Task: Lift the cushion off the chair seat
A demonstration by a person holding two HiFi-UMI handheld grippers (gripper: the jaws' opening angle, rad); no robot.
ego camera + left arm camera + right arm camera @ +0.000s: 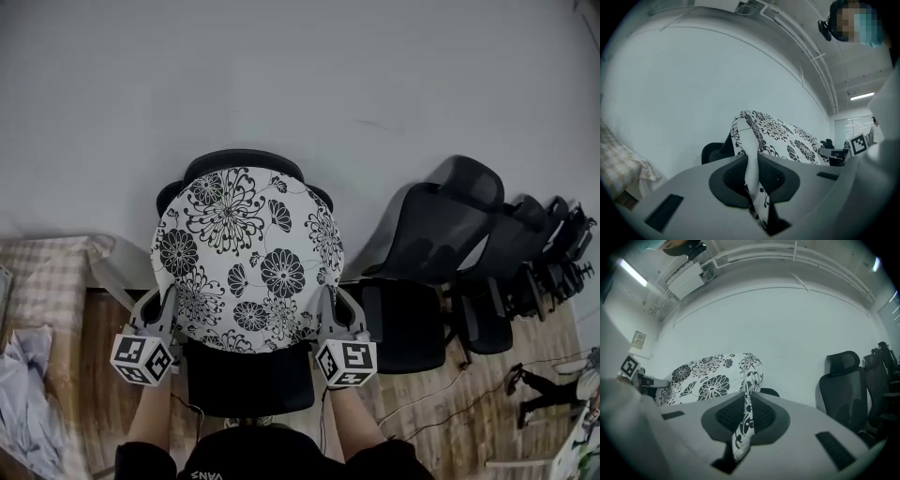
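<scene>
I hold cushion up between both claws, floral face toward me, raised above chair seat. Left gripper pinched narrow on cushion's left edge, fabric squeezed between pads. Right gripper clamped same way on right edge. Cushion covers most of chair back; only dark top rim shows above it. Spare chairs in row to right, near wall. Checked cloth at far left.

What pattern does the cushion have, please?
The cushion is white with black flowers; head view shows it best.
</scene>
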